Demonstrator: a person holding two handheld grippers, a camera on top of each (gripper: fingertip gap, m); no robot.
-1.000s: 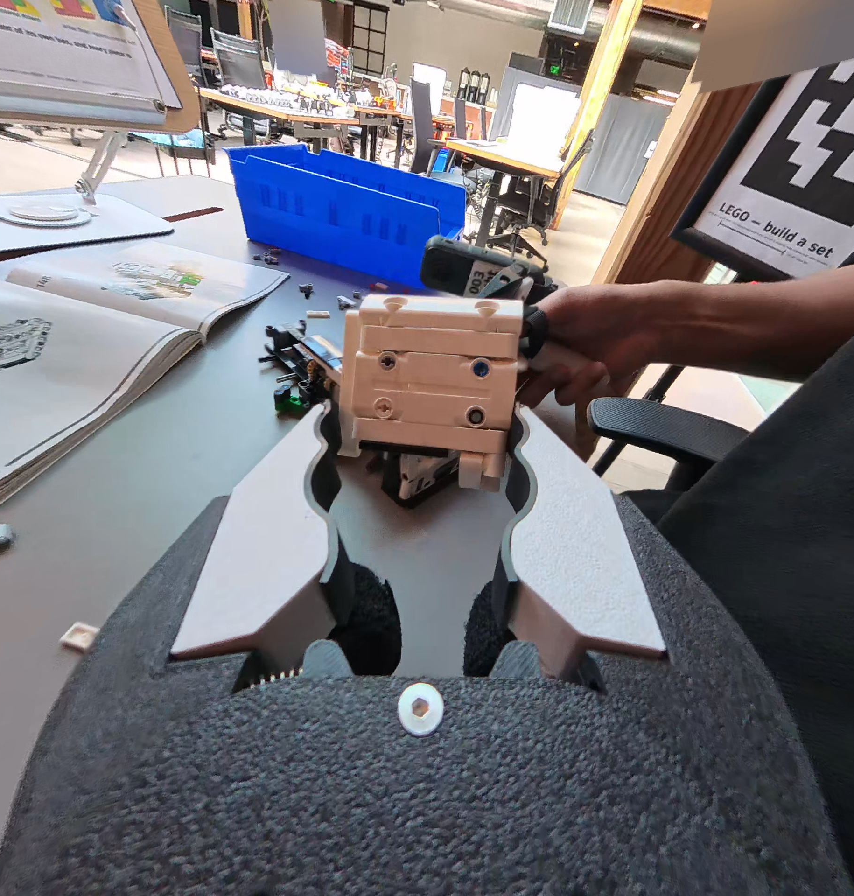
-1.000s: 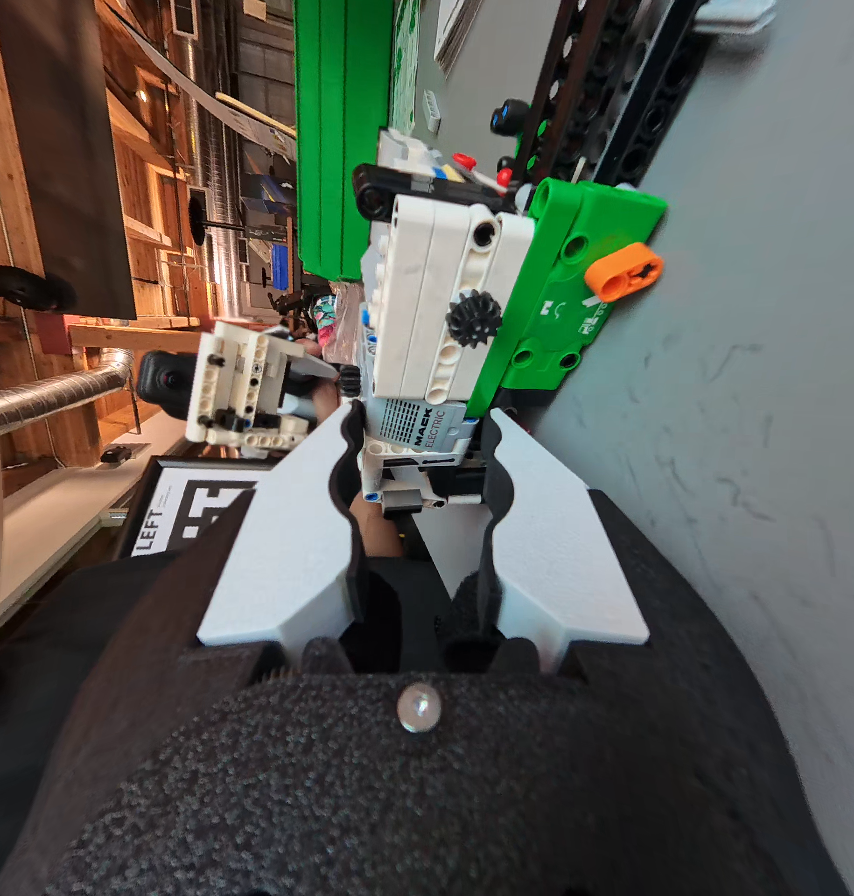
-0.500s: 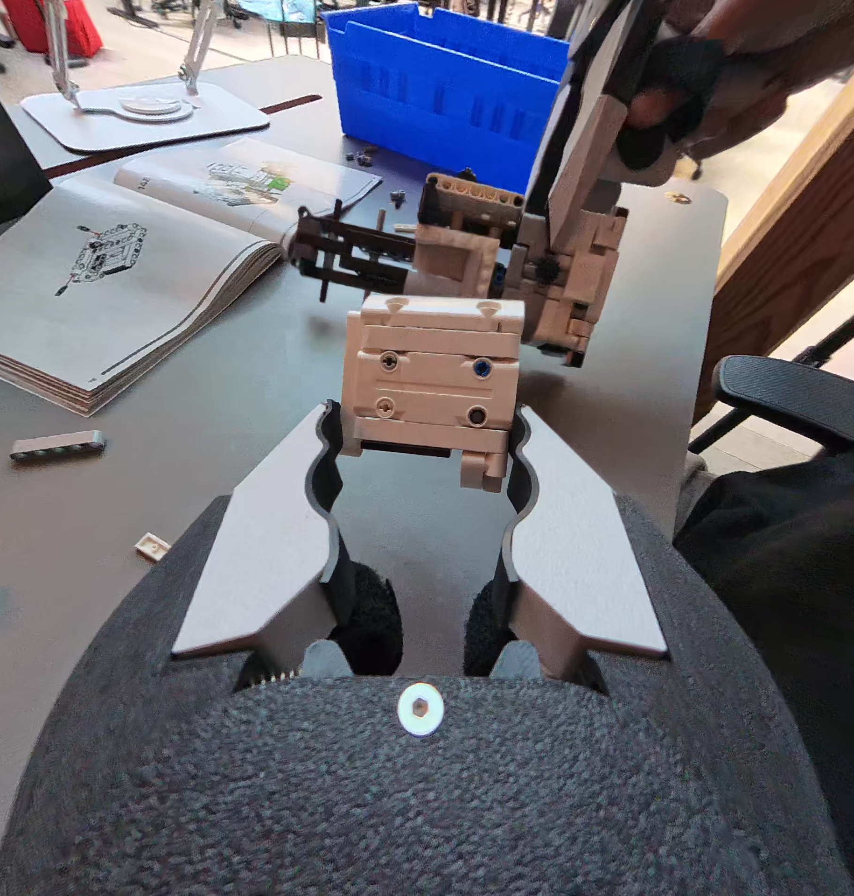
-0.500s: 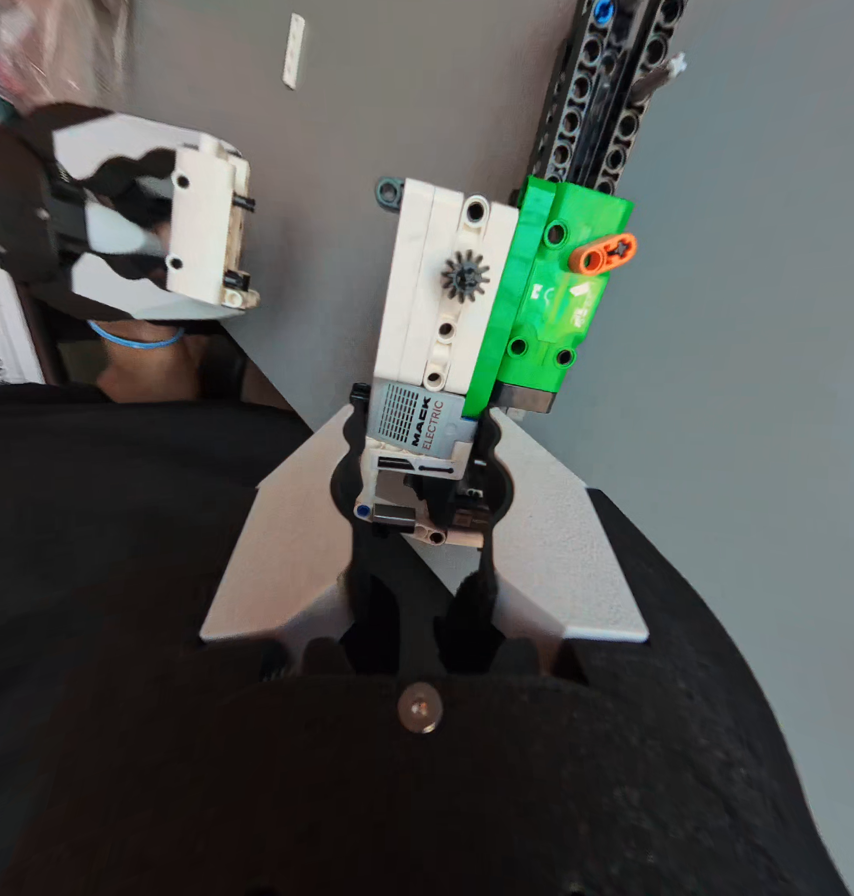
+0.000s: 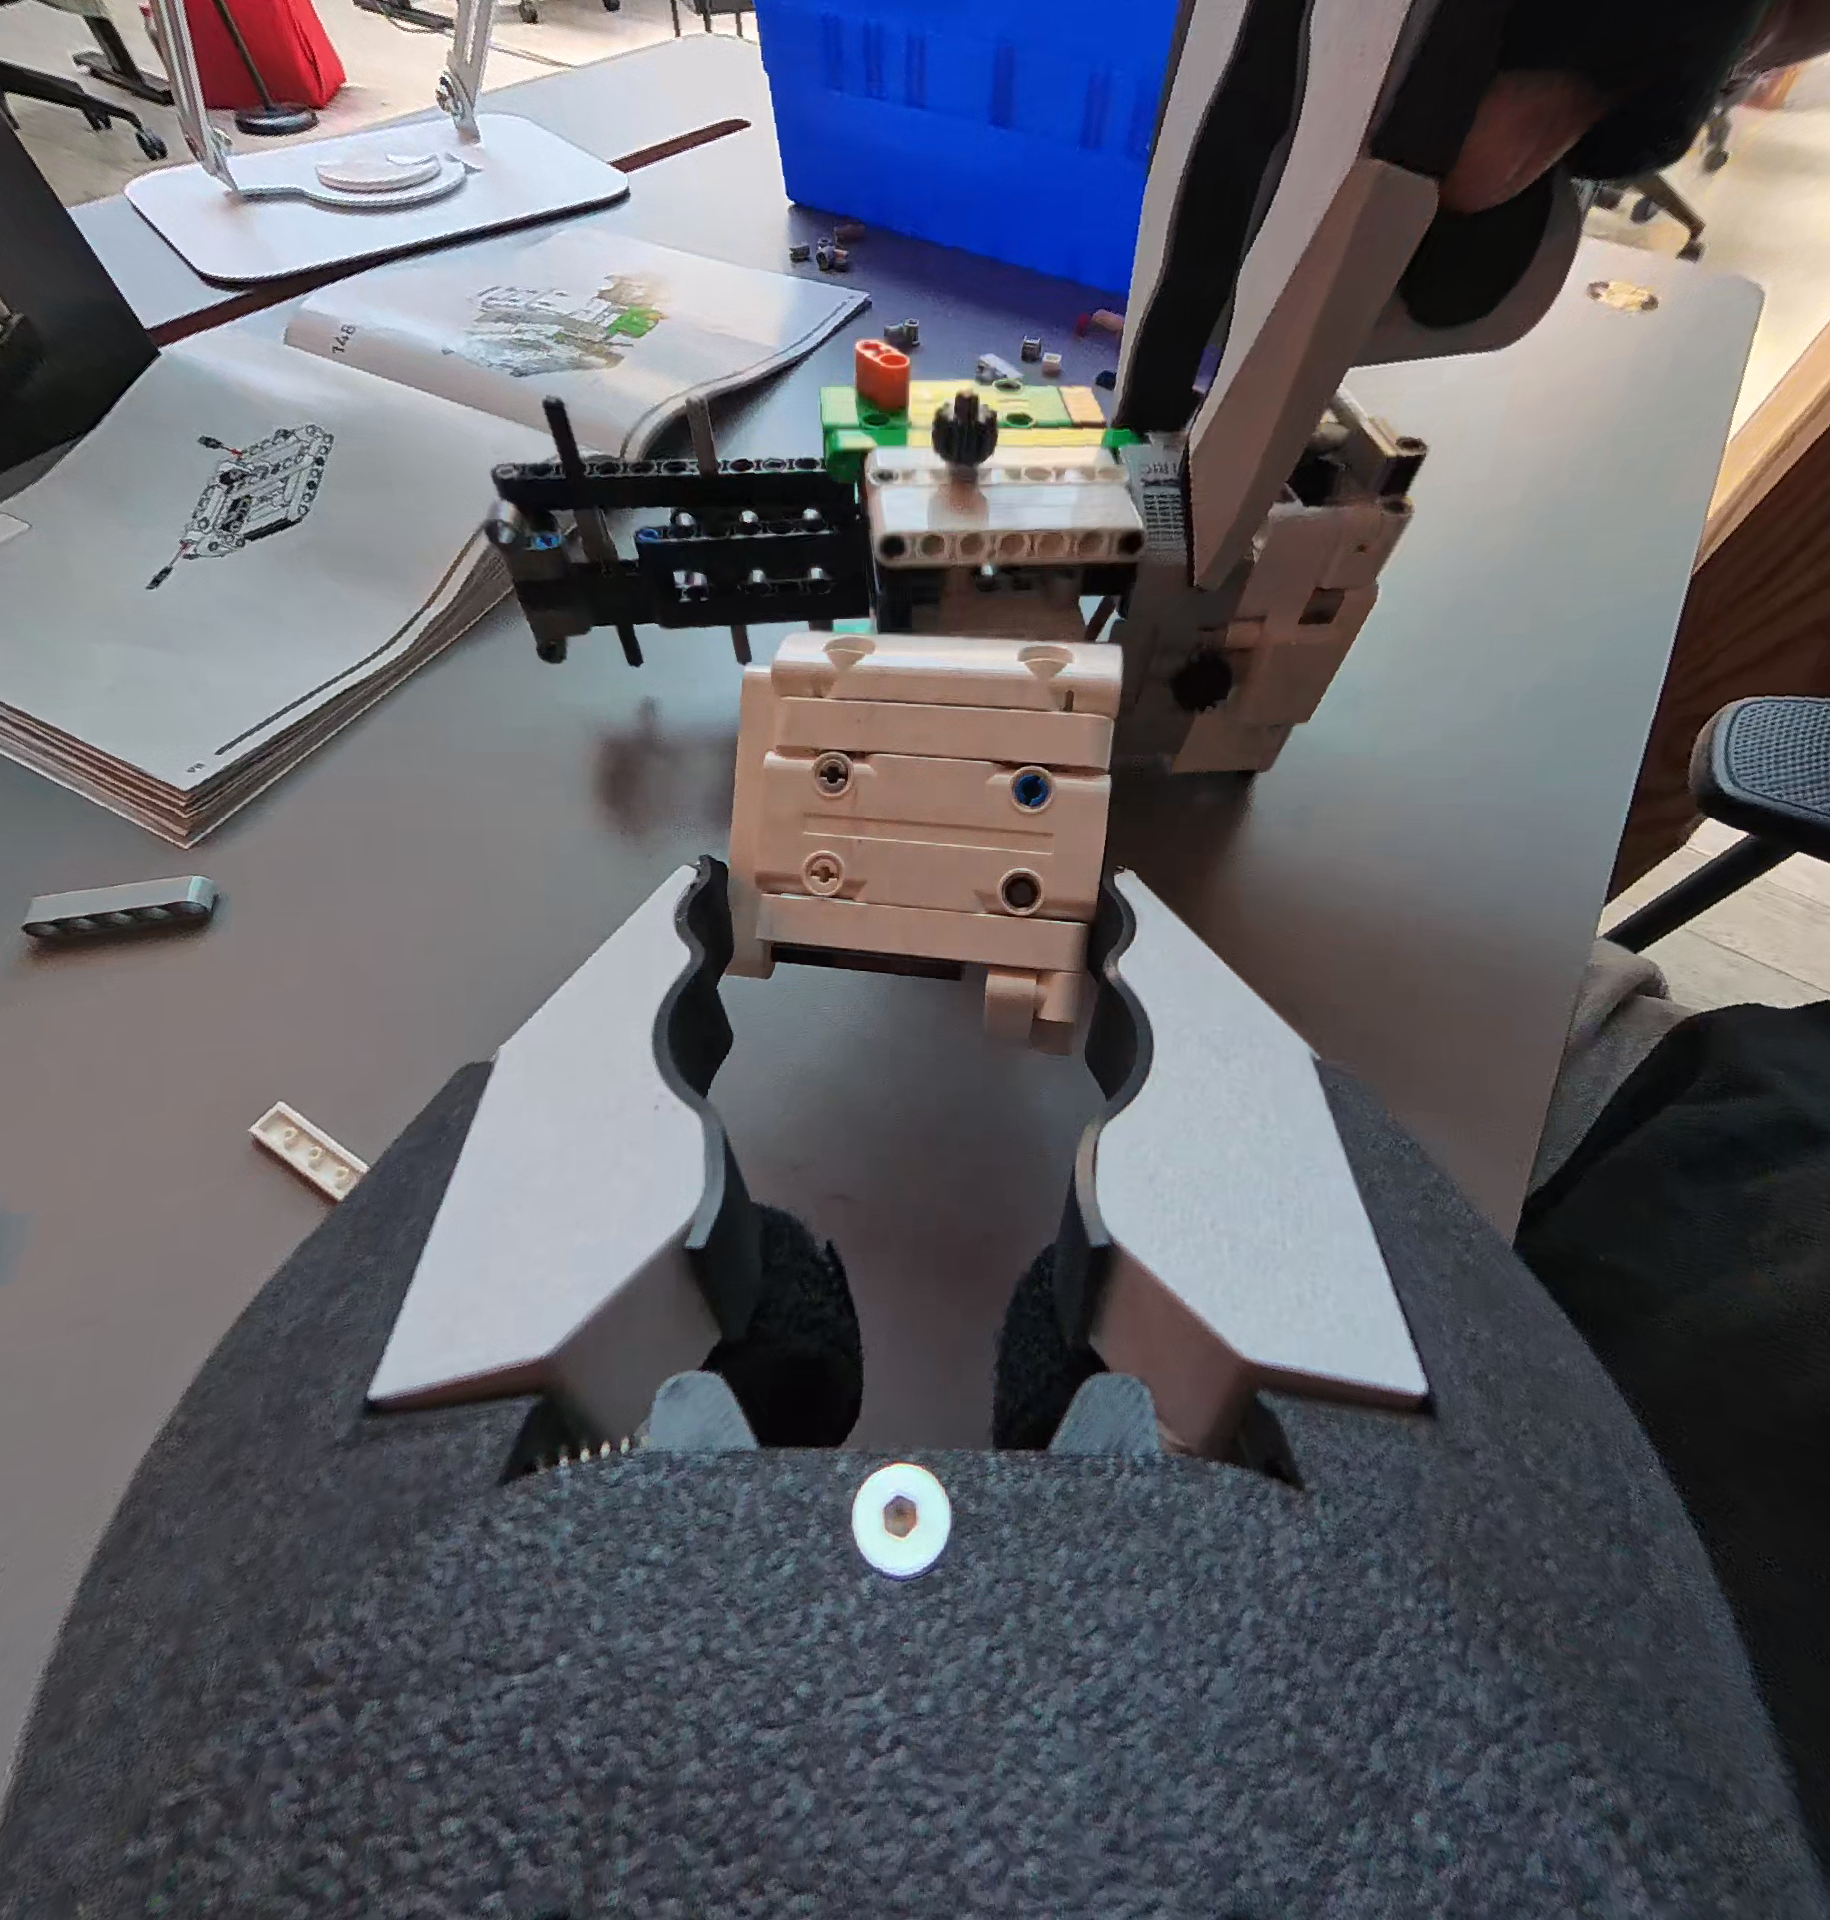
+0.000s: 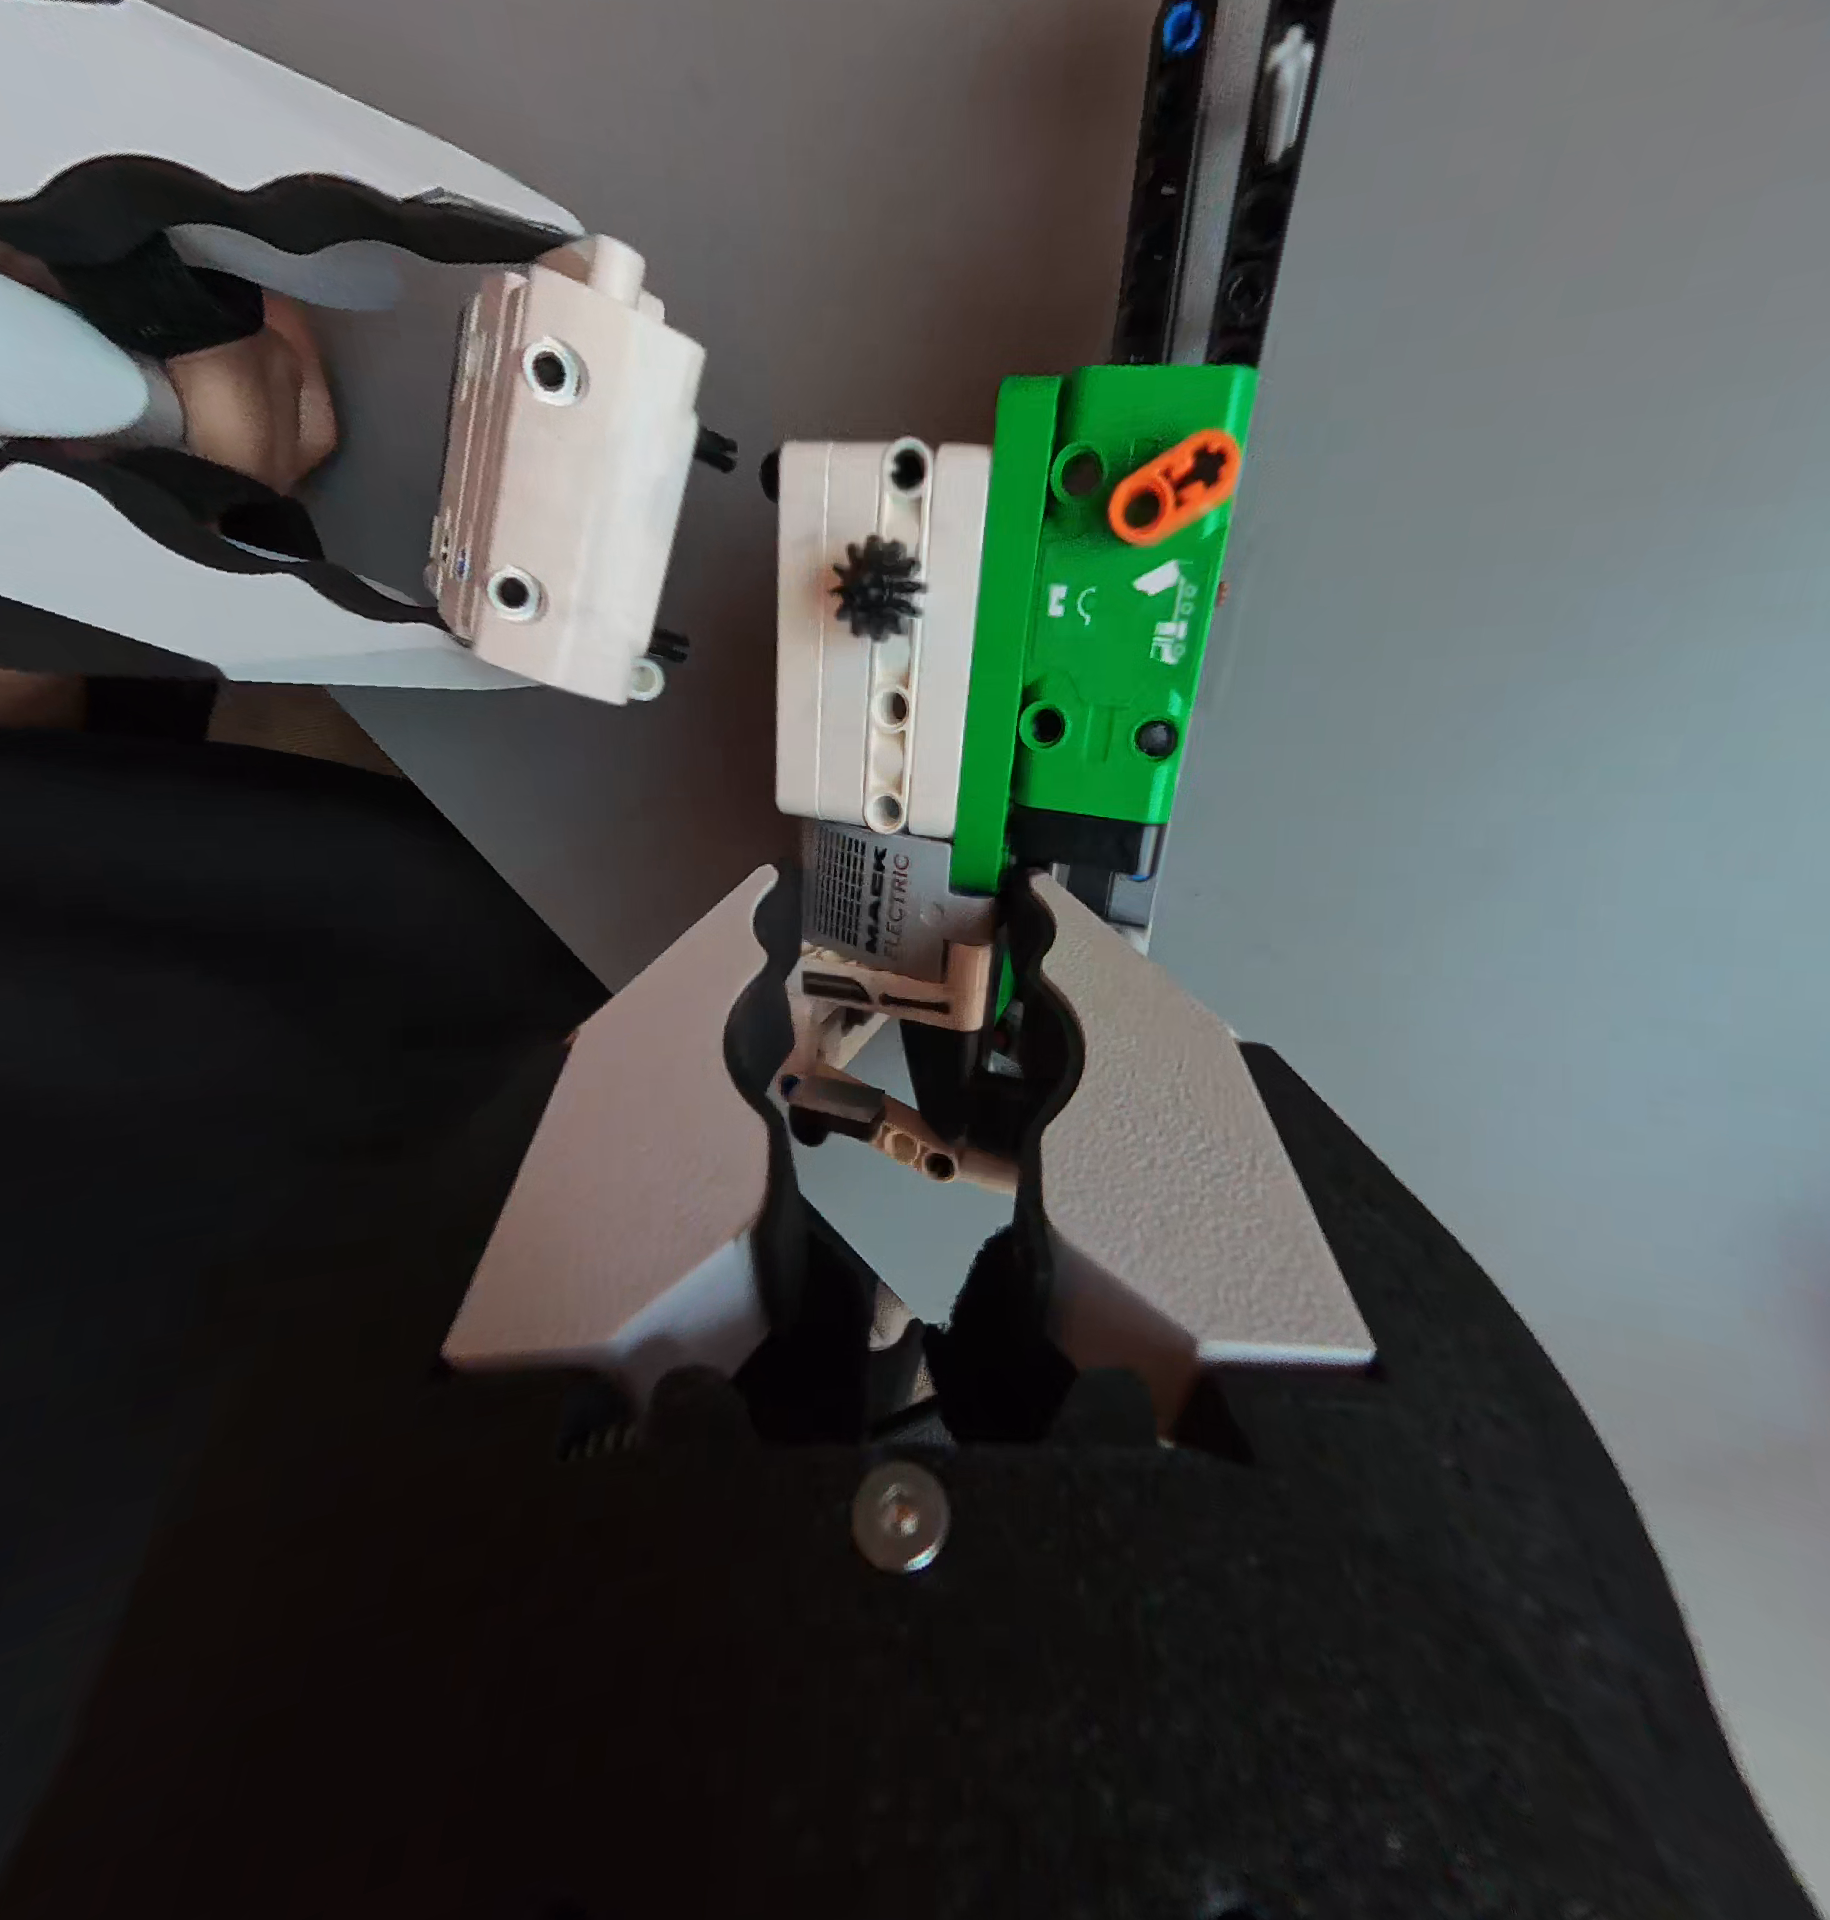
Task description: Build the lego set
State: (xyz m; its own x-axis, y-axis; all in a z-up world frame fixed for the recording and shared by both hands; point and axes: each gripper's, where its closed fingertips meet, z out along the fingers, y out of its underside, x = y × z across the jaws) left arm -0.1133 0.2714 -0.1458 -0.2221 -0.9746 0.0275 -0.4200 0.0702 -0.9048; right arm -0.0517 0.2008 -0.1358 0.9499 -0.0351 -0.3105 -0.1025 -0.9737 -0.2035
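Note:
My left gripper [image 5: 906,914] is shut on a white lego block assembly [image 5: 926,805] and holds it above the table; it also shows in the right wrist view [image 6: 568,509], with black pins facing the main model. My right gripper [image 6: 900,956] is shut on the cab end of the main lego model [image 6: 994,644], which has a white panel with a black gear [image 6: 875,587], a green panel [image 6: 1119,623], an orange connector [image 6: 1171,483] and a black beam frame [image 5: 682,540]. The two parts are close, a small gap between them. The right gripper [image 5: 1243,343] comes down from above in the left wrist view.
An open instruction book [image 5: 267,520] lies at left. A blue bin [image 5: 952,114] stands at the back with small loose parts [image 5: 1025,348] before it. A grey beam [image 5: 121,904] and a white plate [image 5: 303,1148] lie on the grey table [image 5: 423,935]. A chair armrest [image 5: 1794,769] is at right.
The right gripper has brought the main model down and nearer to the white block. The gap between the two parts has shrunk. Both grippers keep their grip.

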